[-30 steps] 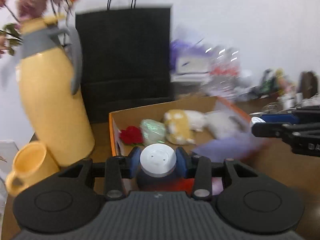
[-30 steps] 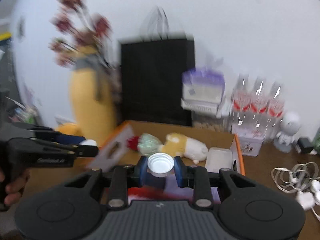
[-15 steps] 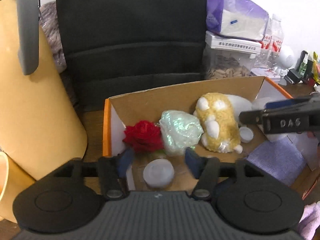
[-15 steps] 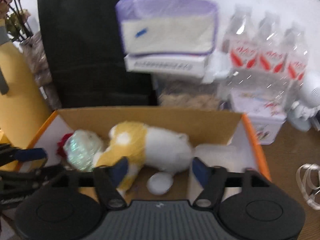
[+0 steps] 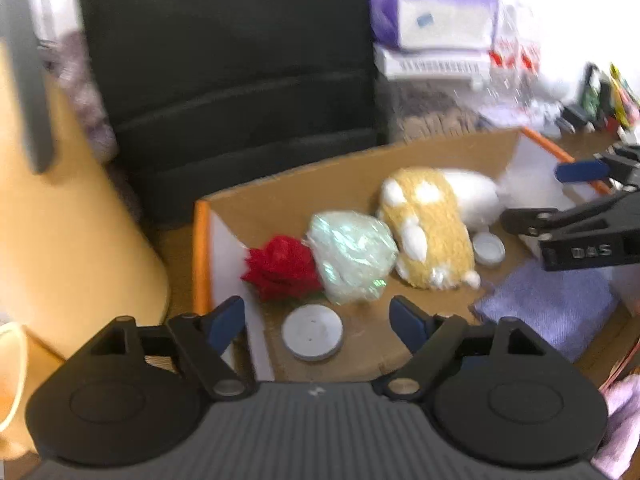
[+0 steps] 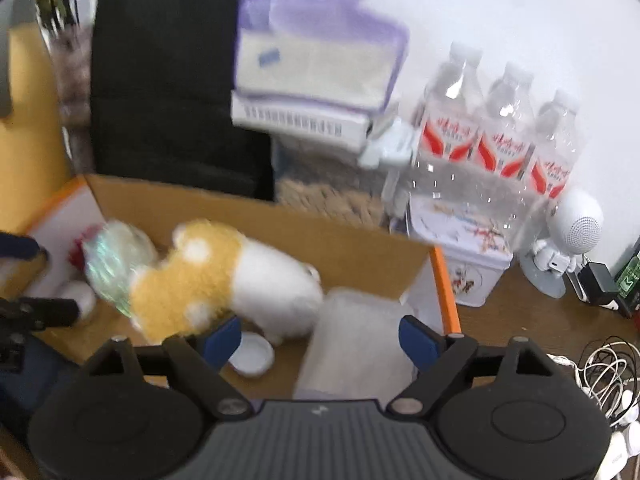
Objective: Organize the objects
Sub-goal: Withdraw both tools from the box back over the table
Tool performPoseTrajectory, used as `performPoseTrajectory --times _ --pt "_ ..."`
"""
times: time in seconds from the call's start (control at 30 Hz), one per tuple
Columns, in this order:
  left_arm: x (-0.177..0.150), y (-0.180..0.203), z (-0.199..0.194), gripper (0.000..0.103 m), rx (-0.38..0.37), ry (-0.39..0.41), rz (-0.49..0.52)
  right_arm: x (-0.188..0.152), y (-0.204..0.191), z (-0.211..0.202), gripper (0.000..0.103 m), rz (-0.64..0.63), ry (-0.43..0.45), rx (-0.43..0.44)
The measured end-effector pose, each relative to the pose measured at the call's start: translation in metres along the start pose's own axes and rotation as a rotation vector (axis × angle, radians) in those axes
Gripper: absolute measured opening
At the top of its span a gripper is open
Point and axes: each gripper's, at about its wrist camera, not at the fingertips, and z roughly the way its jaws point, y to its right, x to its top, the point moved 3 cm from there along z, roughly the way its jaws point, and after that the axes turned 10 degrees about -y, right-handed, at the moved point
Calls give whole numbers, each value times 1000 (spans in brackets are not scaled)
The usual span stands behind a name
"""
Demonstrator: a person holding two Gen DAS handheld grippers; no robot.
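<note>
An open cardboard box (image 5: 344, 176) with orange rims holds a red flower (image 5: 280, 268), a green iridescent wrapped ball (image 5: 352, 256), a yellow and white plush toy (image 5: 428, 224) and a purple cloth (image 5: 552, 308). A white round lid (image 5: 312, 332) lies on the box floor just ahead of my open, empty left gripper (image 5: 316, 320). A second white cap (image 6: 252, 354) lies by the plush (image 6: 224, 280), beside the left finger of my open, empty right gripper (image 6: 320, 336). The right gripper also shows in the left wrist view (image 5: 576, 220) over the box's right end.
A tall yellow jug (image 5: 60, 208) and a yellow cup (image 5: 8, 380) stand left of the box. A black paper bag (image 5: 228, 80) stands behind it. Tissue packs (image 6: 316, 64), water bottles (image 6: 500, 132), a white tin (image 6: 464, 264), a white robot figure (image 6: 572, 240) and cables (image 6: 608, 376) crowd the right.
Both grippers were shut on white caps a second ago. They opened over the box, and the caps now lie on its floor. Both grippers have opened wider and drawn back slightly.
</note>
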Motion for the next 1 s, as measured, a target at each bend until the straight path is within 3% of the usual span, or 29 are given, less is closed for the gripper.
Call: performPoseTrajectory --times 0.07,0.17,0.27,0.4,0.5,0.63,0.73,0.83,0.93,1.0 --pt "-6 0 -23 95 3 64 -24 2 3 -27 86 42 59 40" --pt "-20 6 -65 97 1 133 -44 -7 3 -81 94 45 157 91" --pt "-44 17 -111 101 -31 184 -68 -32 2 -133 99 63 191 132" --pt "-96 34 -171 103 -70 267 -59 -92 -3 -194 100 74 202 161" --pt "-156 49 -209 103 -55 331 -54 -154 -8 -236 103 79 236 168" --pt "-229 66 -240 103 -79 324 -91 -243 -12 -281 103 128 243 154" --pt "-277 84 -251 103 -45 326 -73 -298 -16 -299 103 164 192 179" --pt "-309 97 -262 103 -16 313 -43 -334 -24 -319 103 156 161 165" --pt "-321 97 -277 103 -43 313 -39 -352 -29 -345 103 118 160 203" --pt "-320 91 -289 103 -16 347 -47 -355 -25 -367 103 98 206 185"
